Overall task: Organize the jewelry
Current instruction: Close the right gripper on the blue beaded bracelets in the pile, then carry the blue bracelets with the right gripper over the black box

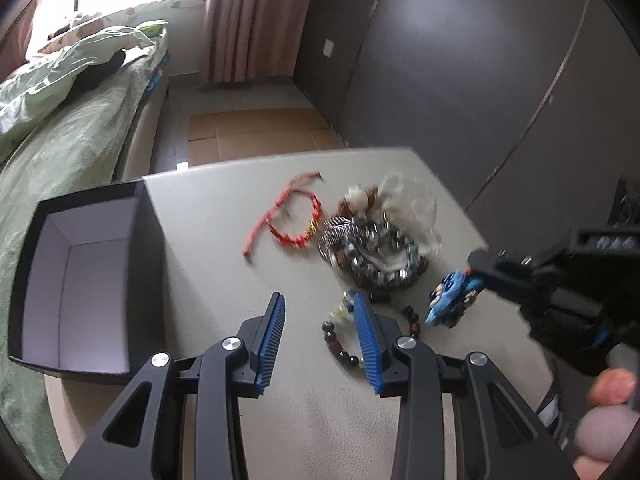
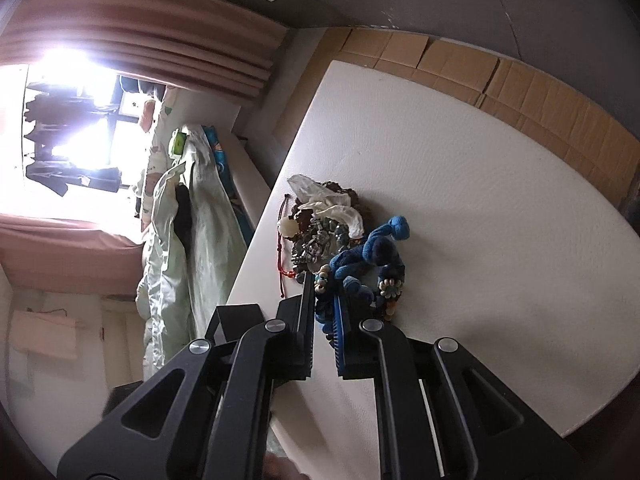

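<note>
So the left gripper [image 1: 320, 340] sits at the bottom of the left wrist view with its blue-padded jaws spread wide and nothing between them. Its right finger covers part of a dark beaded bracelet [image 1: 344, 344] lying on the pale table [image 1: 224, 264] just below centre. If it comes straight down from here, I'd bet one pad lands on the beads and rolls them instead of straddling the loop.

Over at the right of that view, the right gripper [image 2: 322, 300] looks pinched onto a blue knotted cord piece with little beads [image 2: 360, 264]. The right wrist view shows the cord bunched between the narrow jaws, low centre. How secure that hold is, I can't tell. Most of the piece hangs outside the jaws and lies right against the heap, so lifting it could snag the rest.

Next out, mid-frame in the left view, is the tangled pile of silver and brown bead strands [image 1: 372, 248] with something white and gauzy on top. That's the real hazard: pull one thing and the whole clump may drag toward the table edge.

The red braided bracelet [image 1: 292, 216] lies apart, to the left of the pile, easy pickings.

The open dark box [image 1: 84, 280] sits at the left edge, hanging partly off the table corner. Drop something heavy on its outer side and I'd worry it tips.
</note>
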A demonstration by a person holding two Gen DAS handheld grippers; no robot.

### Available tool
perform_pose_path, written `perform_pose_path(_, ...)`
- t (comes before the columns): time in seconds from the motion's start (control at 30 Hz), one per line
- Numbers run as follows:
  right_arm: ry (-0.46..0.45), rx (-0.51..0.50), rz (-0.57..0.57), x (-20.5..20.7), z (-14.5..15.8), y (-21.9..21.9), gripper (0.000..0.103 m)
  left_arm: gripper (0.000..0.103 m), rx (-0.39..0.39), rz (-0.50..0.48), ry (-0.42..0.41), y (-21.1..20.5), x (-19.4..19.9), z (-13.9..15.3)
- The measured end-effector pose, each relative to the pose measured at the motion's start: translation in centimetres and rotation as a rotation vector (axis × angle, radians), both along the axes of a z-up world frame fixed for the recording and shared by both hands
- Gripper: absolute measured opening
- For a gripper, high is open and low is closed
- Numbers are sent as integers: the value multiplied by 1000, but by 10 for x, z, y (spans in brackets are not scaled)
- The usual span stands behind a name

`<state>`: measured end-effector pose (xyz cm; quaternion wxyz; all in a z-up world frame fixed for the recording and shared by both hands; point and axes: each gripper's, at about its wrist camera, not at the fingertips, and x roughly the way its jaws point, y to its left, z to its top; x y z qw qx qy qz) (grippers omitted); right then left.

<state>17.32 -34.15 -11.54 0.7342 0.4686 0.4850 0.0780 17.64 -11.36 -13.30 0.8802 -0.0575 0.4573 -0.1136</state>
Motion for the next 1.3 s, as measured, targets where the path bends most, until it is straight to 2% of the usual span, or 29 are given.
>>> perform_pose_path(0.2, 4, 14, -1, 0, 0, -6, 9, 34, 85, -15, 44, -18, 2, -25)
perform_pose_path(0.37, 3, 21, 1, -2, 1, -7, 9, 32, 138, -11, 21, -26, -5, -28)
perform_pose_path(0.47, -1, 18, 5, -4, 2, -4, 9, 6, 160, -18, 15, -29, -10, -29)
perform_pose_path(0.6, 1, 10, -11, -8, 2, -8, 9, 5, 133, -19, 32, -24, -13, -26)
perform_pose_path(1.1, -21, -23, -16, -17, 8, -1, 9, 5, 43, -3, -107, 5, -39, 39)
perform_pose_path(1.3, -72, -44, -20, -18, 16, 9, 9, 5, 10, 35, -170, 29, -50, 67)
